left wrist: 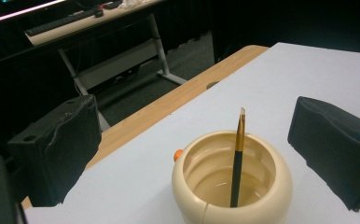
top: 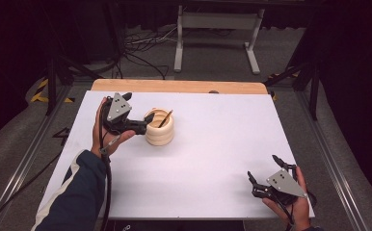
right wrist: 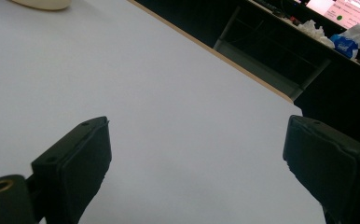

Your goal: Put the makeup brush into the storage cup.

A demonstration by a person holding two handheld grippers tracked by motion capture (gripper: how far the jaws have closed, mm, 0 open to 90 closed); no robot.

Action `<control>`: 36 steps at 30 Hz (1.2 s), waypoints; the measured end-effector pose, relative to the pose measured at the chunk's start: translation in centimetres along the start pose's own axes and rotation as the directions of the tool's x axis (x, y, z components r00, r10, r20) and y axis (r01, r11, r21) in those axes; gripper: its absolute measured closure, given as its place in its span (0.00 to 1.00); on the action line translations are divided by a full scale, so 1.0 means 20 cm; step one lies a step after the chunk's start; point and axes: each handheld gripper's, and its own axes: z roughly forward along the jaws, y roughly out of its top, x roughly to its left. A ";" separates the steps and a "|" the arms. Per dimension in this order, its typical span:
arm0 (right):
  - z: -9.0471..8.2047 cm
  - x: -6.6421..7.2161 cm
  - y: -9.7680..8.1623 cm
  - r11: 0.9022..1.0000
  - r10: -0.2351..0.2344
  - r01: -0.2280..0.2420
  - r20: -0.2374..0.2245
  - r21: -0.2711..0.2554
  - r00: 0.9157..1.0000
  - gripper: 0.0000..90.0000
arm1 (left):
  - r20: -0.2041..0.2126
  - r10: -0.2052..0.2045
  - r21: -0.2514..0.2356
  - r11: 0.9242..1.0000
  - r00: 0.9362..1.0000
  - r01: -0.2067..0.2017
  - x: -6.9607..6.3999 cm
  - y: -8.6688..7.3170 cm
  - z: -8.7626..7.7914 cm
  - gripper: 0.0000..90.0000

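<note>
Counter (top: pixel 213 159) is covered in white, with a wooden edge strip at the far side; nothing else lies on it apart from the pot and both claws.

Cream pot (top: pixel 159 128) sits left of centre on the counter, upright, with a ribbed, bulging wall and an open top. In the left gripper view the pot (left wrist: pixel 231 186) is seen between and just ahead of the black jaws, not touched by either. It is judged rigid, smooth-walled and fairly light, probably plastic or ceramic; a slip is possible on the rounded surface. The best hold is judged to be across the outer wall below the bulge, or over the rim with one jaw inside.

A thin brush (left wrist: pixel 238 158) is stood in the pot, leaning against the rim, dark shaft, tan angled tip up. It is judged stiff, very light and easily tipped if the pot is bumped; a pinch on the upper shaft above the rim is advised.

A small orange spot (left wrist: pixel 177 154) is seen just behind the pot; what it is cannot be told.

Left claw (top: pixel 148 119) is held spread, level with the pot's left side, hand wrapped around the grip, forearm coming in from bottom left. Right claw (top: pixel 263 172) is held spread wide and empty, low at the near right corner, well apart from the pot, hand underneath.
</note>
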 end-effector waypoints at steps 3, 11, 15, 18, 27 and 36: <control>0.00 0.00 0.00 1.000 0.000 0.000 0.000 0.001 1.000 0.09 | 0.011 0.014 0.006 1.000 1.000 -0.014 0.00 0.00 -0.03 0.03; 0.00 0.00 0.00 1.000 0.000 0.000 0.002 0.000 1.000 0.09 | 0.001 0.035 0.003 0.999 0.999 -0.035 0.00 -0.03 -0.09 0.03; 0.00 0.00 0.00 1.000 -0.001 0.001 0.002 0.001 1.000 0.09 | -0.005 0.047 0.007 0.999 0.999 -0.047 -0.01 -0.05 -0.12 0.03; 0.00 0.00 0.00 1.000 -0.001 0.001 0.001 0.001 1.000 0.09 | -0.002 0.048 -0.001 0.999 0.999 -0.048 -0.01 -0.06 -0.14 0.03; 0.00 0.00 0.00 1.000 -0.001 0.001 0.000 0.001 1.000 0.09 | 0.007 0.071 0.001 0.997 0.997 -0.071 -0.03 -0.10 -0.19 0.03; 0.00 0.00 0.00 1.000 0.000 0.000 0.002 -0.001 1.000 0.09 | 0.010 0.084 0.024 0.996 0.996 -0.085 -0.03 -0.17 -0.25 0.03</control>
